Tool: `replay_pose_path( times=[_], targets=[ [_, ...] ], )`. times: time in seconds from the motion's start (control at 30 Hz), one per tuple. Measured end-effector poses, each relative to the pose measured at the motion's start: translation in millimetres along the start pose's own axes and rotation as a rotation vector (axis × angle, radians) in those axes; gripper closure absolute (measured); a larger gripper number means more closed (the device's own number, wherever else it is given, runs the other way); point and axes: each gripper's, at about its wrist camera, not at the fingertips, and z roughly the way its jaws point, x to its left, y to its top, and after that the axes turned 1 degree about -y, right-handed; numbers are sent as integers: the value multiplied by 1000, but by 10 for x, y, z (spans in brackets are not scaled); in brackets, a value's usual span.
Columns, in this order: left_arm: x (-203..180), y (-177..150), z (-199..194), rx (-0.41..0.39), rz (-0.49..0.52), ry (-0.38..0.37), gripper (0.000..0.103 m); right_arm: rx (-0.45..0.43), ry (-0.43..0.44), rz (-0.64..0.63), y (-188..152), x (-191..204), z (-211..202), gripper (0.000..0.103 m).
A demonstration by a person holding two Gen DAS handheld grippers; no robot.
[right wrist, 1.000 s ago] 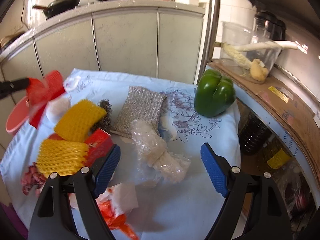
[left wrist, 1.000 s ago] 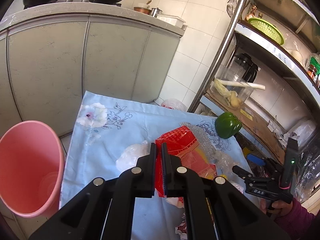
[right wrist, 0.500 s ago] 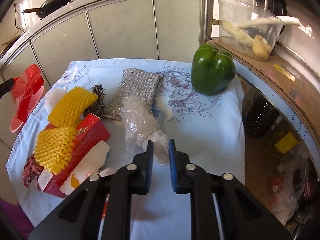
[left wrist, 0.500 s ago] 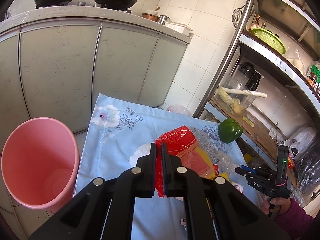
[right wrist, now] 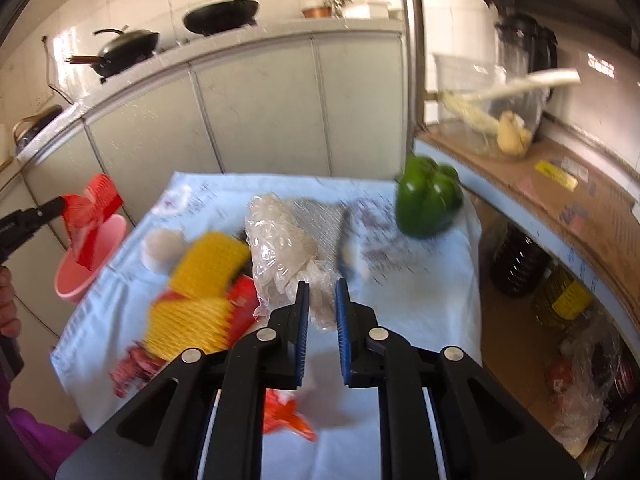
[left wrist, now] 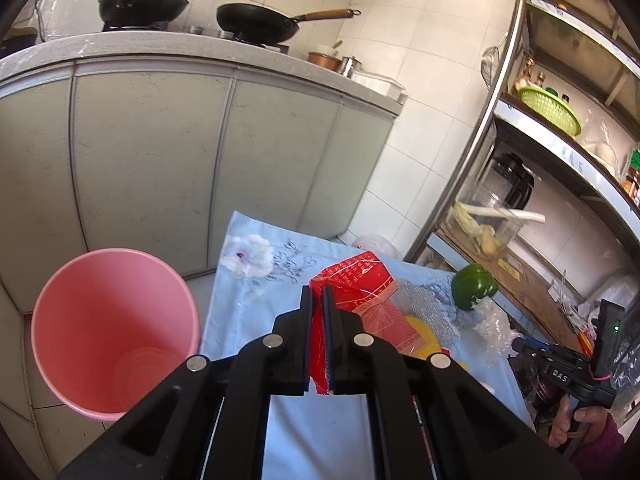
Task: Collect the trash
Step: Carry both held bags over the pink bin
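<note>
Red wrapper (left wrist: 352, 280) sat pinched in our left gripper (left wrist: 318, 312), beside the pink bin (left wrist: 112, 332), which loomed nearer than a second ago; we should release squarely over its mouth. Right view: our right gripper (right wrist: 322, 304), spread earlier, had just closed, clamping the clear plastic bag (right wrist: 280, 240) over the table (right wrist: 420, 304).

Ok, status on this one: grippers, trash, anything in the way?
Left gripper shut on red wrapper, beside pink bin. Right gripper has just closed on clear plastic wrap. Path to bin looks clear.
</note>
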Motion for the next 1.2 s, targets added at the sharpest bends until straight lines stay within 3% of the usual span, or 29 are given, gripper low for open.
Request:
replay_pose_path(
  times=[0.27, 0.57, 0.77, 0.93, 1.2],
  targets=[
    [321, 113, -327, -92, -29, 94, 99, -48, 126, -57, 322, 610, -37, 89],
    [888, 102, -657, -146, -81, 238, 98, -24, 323, -208, 667, 1717, 276, 89],
    [1268, -35, -664, -118, -137, 326, 98, 25, 437, -295, 808, 2496, 603, 89],
    [1467, -117, -543, -87, -184, 368, 98, 93, 483, -323, 777, 2975, 944, 89],
    [1621, -253, -294, -20, -192, 426, 98, 180, 488, -330, 635, 3269, 1345, 89]
  ],
)
